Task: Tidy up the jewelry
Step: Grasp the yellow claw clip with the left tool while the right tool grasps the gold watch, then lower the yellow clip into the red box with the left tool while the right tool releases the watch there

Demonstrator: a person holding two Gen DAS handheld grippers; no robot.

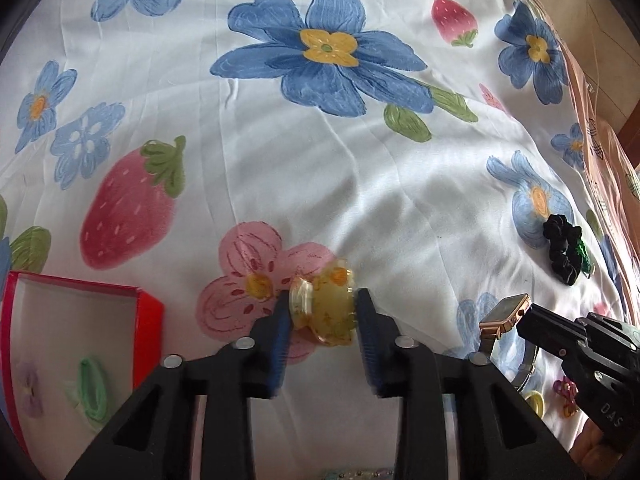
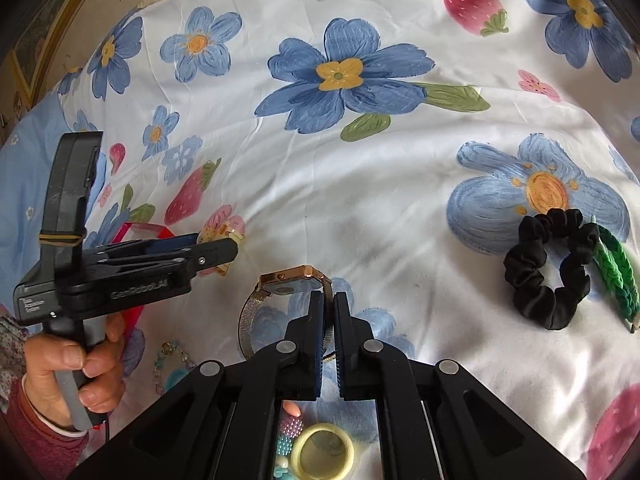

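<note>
You are early in the sort: only a green hair tie (image 1: 93, 388) lies in the red box (image 1: 150, 312) at eight o'clock. Your left gripper (image 1: 323, 312) pinches the yellow hair claw (image 1: 326, 308); your right gripper (image 2: 329, 312), jaws pressed together, nips the watch (image 2: 296, 280) band. The black scrunchie (image 2: 548, 268) at three o'clock, the yellow ring (image 2: 322, 456) and the beads (image 2: 168, 364) are left.

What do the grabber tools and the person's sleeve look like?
Both grippers are black plastic with blue ridged pads and round silver pins. The left gripper has white lettering, a grey trigger and a yellow rubber band. The sleeve is dark red, with floral fabric beside it.
</note>
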